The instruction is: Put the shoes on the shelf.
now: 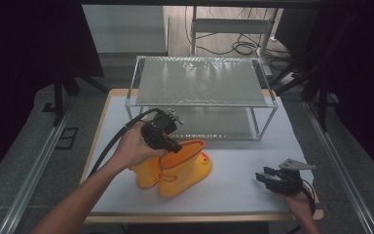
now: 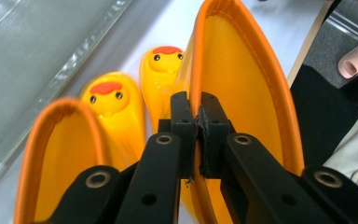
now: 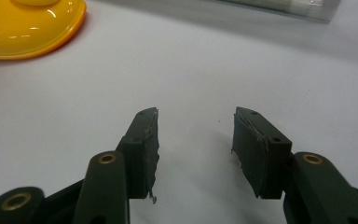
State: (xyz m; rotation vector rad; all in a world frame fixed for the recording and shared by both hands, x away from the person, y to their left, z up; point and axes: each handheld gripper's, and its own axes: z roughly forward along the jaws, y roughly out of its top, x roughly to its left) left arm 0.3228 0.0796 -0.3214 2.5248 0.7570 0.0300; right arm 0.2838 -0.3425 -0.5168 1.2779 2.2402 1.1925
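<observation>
Boots (image 1: 173,170): 2 yellow, hollow; left gripper (image 2: 199,122) pinches 1 rim.

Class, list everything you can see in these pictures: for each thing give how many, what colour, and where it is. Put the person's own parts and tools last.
Rubber boots: two, yellow with orange rims and duck faces, side by side on the table's near left half.
Shelf rack: one, metal frame with grey tiers, at the table's far side.
Table: one, white top with wooden edge.
Cables: several, black, on the floor beyond the table.
Left gripper: one, black, fingers shut on the rim of one boot.
Right gripper: one, black, open, low over the bare table at near right.
Hands: two, each holding a gripper.
</observation>
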